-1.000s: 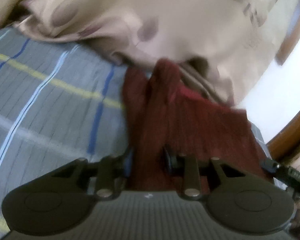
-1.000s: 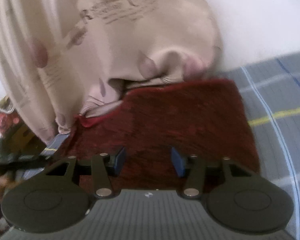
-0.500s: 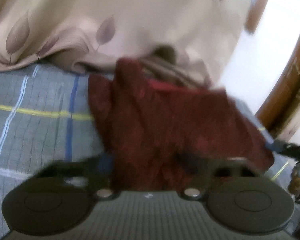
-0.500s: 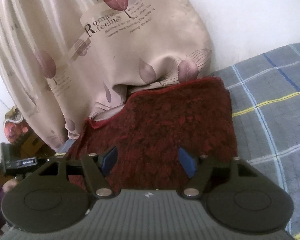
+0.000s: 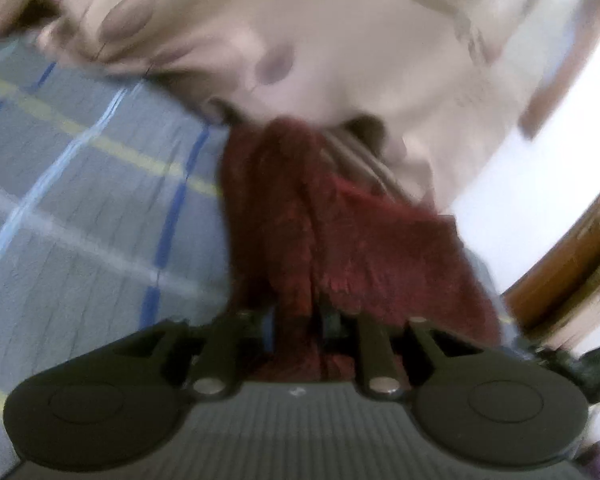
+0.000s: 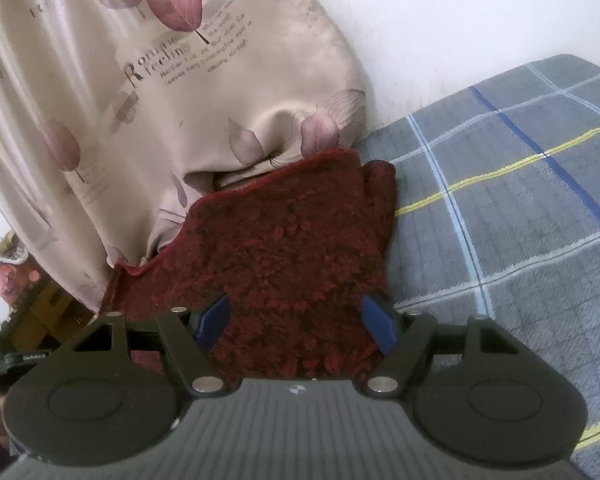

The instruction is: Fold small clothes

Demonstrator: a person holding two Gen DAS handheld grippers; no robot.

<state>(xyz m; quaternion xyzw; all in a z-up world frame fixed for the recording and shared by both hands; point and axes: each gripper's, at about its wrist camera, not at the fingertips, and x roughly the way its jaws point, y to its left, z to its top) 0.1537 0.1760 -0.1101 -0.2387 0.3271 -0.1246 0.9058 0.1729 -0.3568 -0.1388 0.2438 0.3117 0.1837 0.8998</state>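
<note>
Right gripper (image 6: 296, 322) fingers (image 6: 378, 324) opening wider over red cloth (image 6: 292, 240), cloth's right edge now bunched.

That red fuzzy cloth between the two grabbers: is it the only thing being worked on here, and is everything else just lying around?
Part of the job:
- red fuzzy cloth
- left gripper, pinching a bunched fold of it
- right gripper, jaws opening over the cloth, not gripping

Just lying about:
- plaid bedsheet beneath
- leaf-print curtain behind
- wooden frame at the side

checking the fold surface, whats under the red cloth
The red cloth lies on a grey plaid bedsheet; its far edge runs beneath the beige leaf-print curtain. Anything directly beneath the cloth is covered.
</note>
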